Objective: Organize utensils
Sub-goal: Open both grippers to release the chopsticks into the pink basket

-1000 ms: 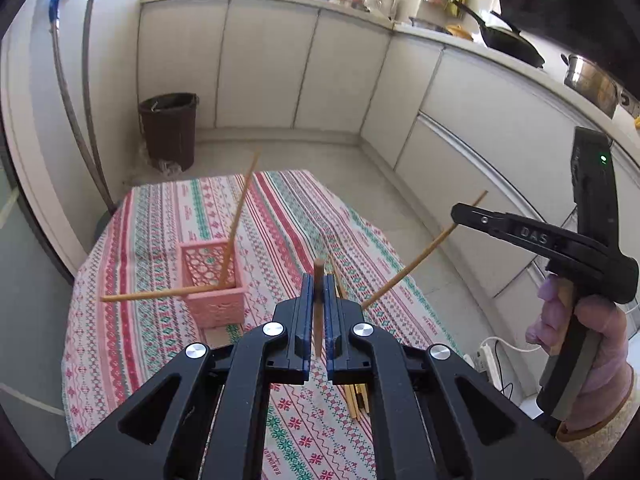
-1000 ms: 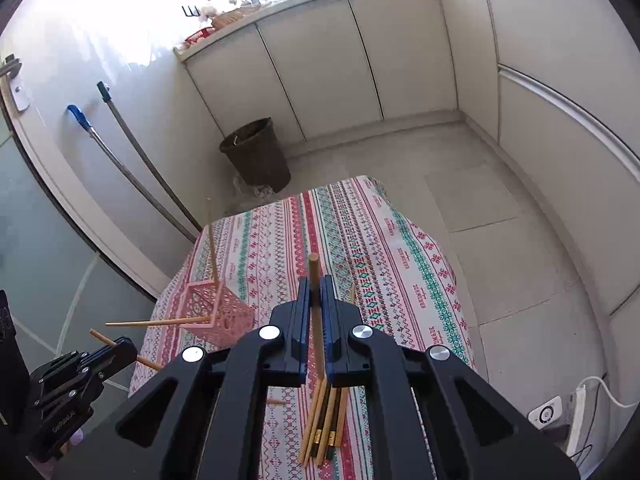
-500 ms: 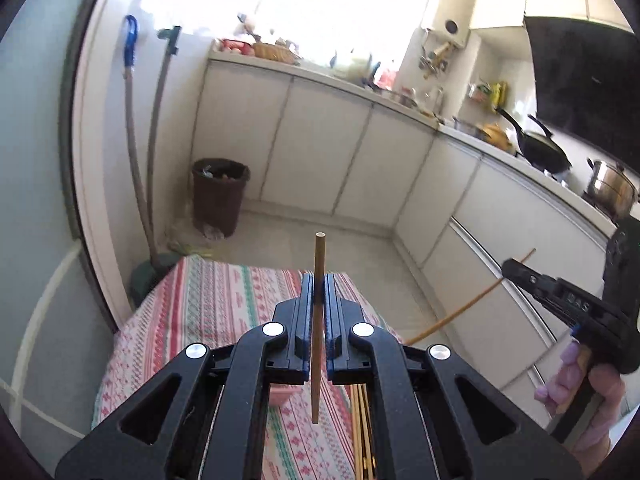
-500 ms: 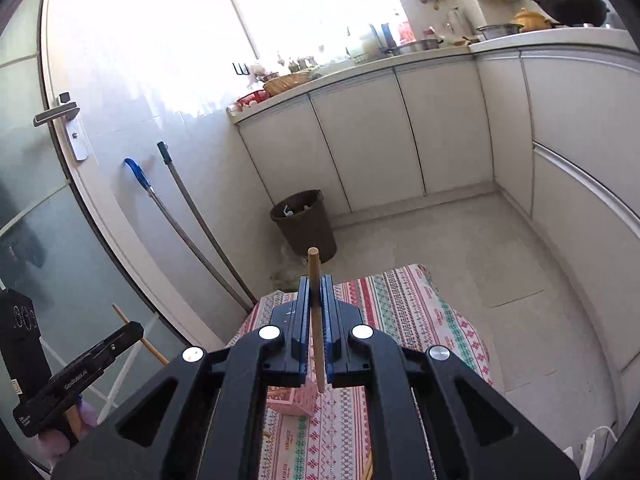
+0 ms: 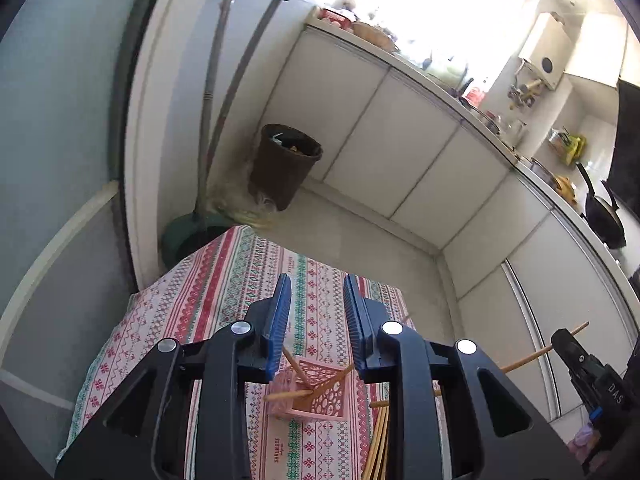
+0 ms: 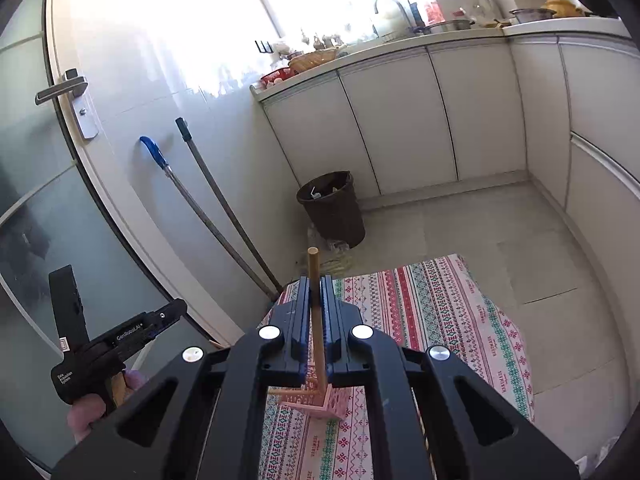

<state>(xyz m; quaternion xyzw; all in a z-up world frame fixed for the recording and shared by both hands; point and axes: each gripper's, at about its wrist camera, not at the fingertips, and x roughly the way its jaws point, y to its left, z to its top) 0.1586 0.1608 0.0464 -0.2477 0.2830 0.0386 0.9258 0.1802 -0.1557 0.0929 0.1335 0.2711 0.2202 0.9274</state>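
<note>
My left gripper (image 5: 317, 292) hangs over the striped tablecloth (image 5: 224, 280); its jaws are opening and nothing is between them. Below it stands the pink lattice basket (image 5: 324, 394), with three wooden chopsticks (image 5: 295, 366) sticking out at angles. More chopsticks (image 5: 380, 440) lie loose on the cloth to the basket's right. My right gripper (image 6: 316, 282) is shut on one upright chopstick (image 6: 313, 272), above the basket (image 6: 316, 400). From the left wrist view the right gripper (image 5: 560, 340) shows at the right edge, its chopstick (image 5: 532, 358) slanting. The left gripper (image 6: 182, 308) appears at left in the right wrist view.
A brown waste bin (image 5: 286, 164) stands on the floor beyond the table. Two mop handles (image 6: 208, 208) lean on the wall by a glass door (image 6: 36, 200). White cabinets (image 6: 400, 120) line the back and right, with pots on the counter.
The left gripper held a chopstick upright half a second ago; its jaws have parted and that chopstick is gone from them. Both grippers have risen, and the left view has rolled.
</note>
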